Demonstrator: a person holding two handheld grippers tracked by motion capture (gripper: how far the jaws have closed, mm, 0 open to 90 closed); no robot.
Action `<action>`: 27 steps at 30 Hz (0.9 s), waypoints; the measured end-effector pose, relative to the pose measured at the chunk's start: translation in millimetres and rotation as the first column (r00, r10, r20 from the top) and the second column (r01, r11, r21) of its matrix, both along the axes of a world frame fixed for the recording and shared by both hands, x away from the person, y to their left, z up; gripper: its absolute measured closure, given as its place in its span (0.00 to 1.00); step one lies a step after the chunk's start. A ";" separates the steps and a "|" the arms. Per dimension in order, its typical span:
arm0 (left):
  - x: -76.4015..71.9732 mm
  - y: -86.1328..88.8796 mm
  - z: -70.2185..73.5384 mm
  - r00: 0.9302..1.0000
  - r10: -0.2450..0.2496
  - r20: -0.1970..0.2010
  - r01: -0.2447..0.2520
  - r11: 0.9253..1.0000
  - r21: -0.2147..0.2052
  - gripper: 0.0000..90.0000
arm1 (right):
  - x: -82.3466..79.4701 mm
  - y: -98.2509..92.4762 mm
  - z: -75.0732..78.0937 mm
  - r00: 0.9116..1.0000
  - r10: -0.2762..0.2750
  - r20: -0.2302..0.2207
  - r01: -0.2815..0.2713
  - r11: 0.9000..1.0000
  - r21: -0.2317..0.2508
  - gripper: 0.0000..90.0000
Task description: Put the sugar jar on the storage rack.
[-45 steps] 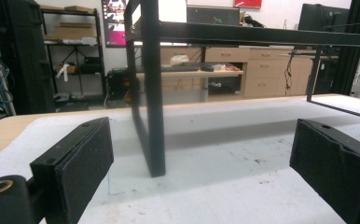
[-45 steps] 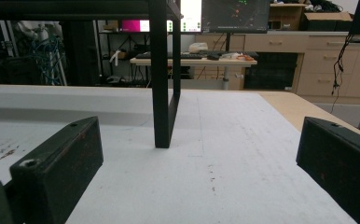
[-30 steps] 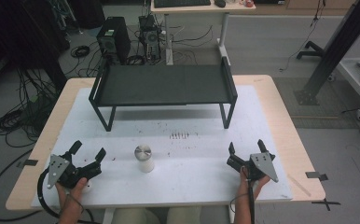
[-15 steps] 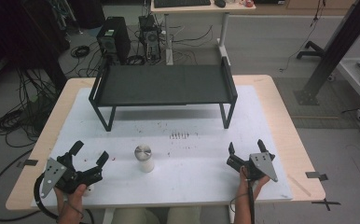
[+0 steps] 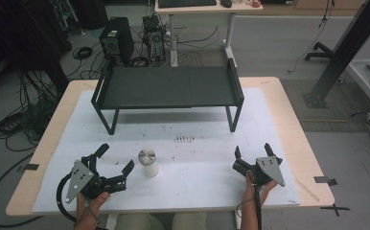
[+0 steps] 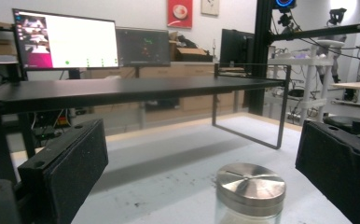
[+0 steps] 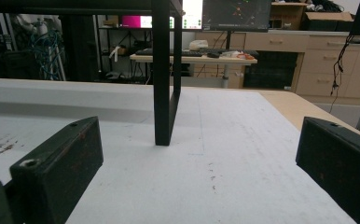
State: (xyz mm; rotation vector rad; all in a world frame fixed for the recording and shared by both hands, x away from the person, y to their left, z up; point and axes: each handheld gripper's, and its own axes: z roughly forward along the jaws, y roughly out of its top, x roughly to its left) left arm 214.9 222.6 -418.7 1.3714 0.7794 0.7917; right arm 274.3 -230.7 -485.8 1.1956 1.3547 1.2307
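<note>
Left gripper [image 5: 115, 160] closing in on jar [image 5: 148, 163], jaws wide apart, nothing held.

Jar sits ahead of the left jaws, between them, nearer the right one, not touching; its body is cut off at the bottom of the left gripper view, contents unclear. Round brushed-metal lid [image 6: 250, 182], glass below. Jaw pads are blocky matte black. Right gripper [image 5: 251, 154] also spread, empty, facing a leg of the black shelf [image 5: 168, 87] across the scuffed white mat [image 5: 207, 163].
</note>
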 end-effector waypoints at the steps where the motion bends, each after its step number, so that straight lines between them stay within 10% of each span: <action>1: 0.8 -2.2 -0.4 1.000 -0.003 0.000 0.003 1.000 0.004 0.03 | 0.0 0.0 0.0 1.000 0.000 0.000 0.000 1.000 -0.001 0.01; 27: 28.7 -41.6 -41.8 0.998 -0.056 -0.036 0.058 0.997 0.052 0.03 | -0.5 0.5 -0.1 1.000 0.006 0.009 -0.006 1.000 -0.012 0.01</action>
